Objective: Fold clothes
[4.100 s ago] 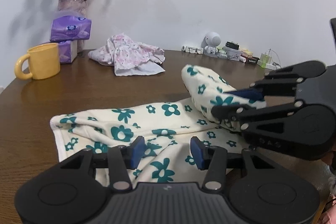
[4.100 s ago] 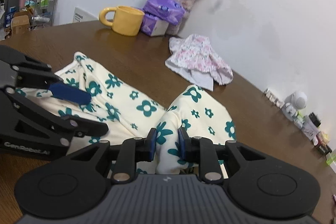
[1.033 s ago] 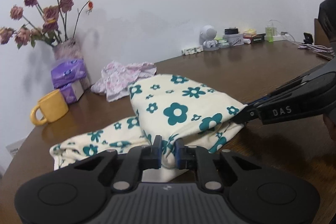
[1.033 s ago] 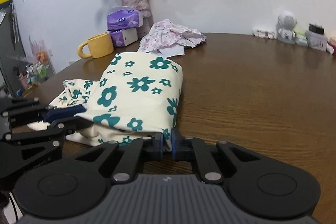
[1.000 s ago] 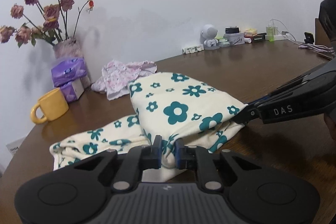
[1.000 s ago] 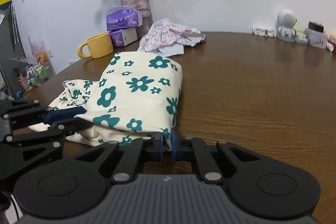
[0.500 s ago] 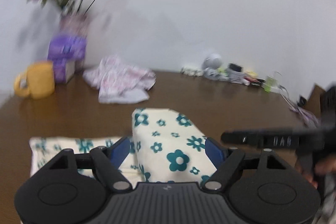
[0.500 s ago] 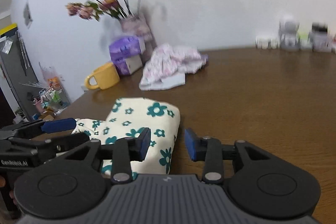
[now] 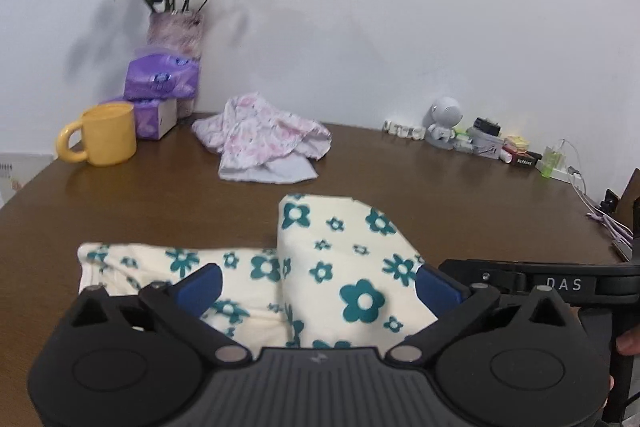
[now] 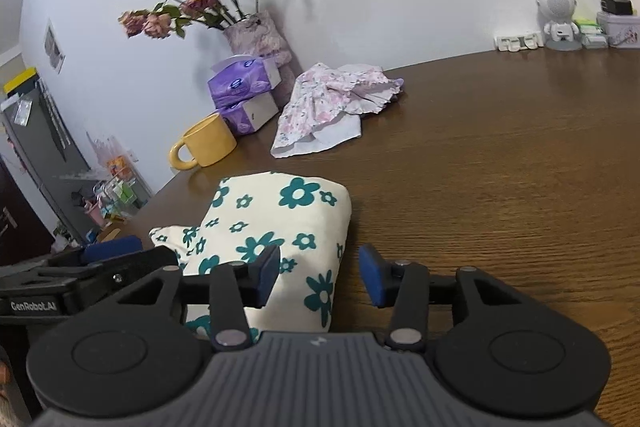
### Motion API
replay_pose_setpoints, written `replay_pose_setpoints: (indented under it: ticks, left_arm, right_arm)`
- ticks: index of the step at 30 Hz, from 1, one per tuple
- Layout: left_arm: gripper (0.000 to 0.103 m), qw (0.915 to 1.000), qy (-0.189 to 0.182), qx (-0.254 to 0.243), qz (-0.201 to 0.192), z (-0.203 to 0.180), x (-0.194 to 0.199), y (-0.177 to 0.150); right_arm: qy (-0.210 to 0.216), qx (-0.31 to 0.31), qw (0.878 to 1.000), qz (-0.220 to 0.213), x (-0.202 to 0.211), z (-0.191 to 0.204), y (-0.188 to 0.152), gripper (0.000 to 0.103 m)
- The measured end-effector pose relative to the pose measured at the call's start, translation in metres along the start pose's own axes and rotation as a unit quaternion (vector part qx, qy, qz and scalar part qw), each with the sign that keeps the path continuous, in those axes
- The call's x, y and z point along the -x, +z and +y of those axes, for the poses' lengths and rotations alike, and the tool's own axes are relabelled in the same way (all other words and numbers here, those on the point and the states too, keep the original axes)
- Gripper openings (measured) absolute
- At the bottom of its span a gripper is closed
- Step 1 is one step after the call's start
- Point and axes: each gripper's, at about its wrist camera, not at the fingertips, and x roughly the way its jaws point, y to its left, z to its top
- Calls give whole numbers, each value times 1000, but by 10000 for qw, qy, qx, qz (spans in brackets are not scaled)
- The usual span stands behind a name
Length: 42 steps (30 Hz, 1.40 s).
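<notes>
Flowered garment [image 9: 344, 267] on brown table [image 10: 500, 167], near edge: one part folded over, doubled panel lying flat; single-layer part [image 9: 180, 263] sticking out sideways toward left gripper's side. Left gripper [image 9: 318, 285] spread wide, holding nothing, poised above cloth. Right gripper [image 10: 318, 277] likewise parted and empty, straddling panel's near corner. Judged partly folded: one fold in place, protruding part not yet folded in. Pink floral garment [image 9: 262, 147] crumpled in heap near wall, beside yellow mug [image 9: 102, 135], unfolded.
</notes>
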Motion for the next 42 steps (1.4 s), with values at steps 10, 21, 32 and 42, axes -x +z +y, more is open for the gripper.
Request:
replay_pose_setpoints:
  ticks: [10,21,32,42]
  left_arm:
    - [102,9974,545,292,361,-3,-25,16]
    - [75,9948,592,413,715,1,-55,12]
    - [65,9927,233,814,857,17,-57,9]
    - [57,9895,372,1230,654,29,-73,50]
  right_arm:
    - [-10,-26,9999,144,-5,-1,4,46]
    - [228,-112,9990,372,-23,-1,0,24]
    - [139,281,9984,466,-27,7,-1,26]
    - [-50,-51,9994,328,-50,0,48,34]
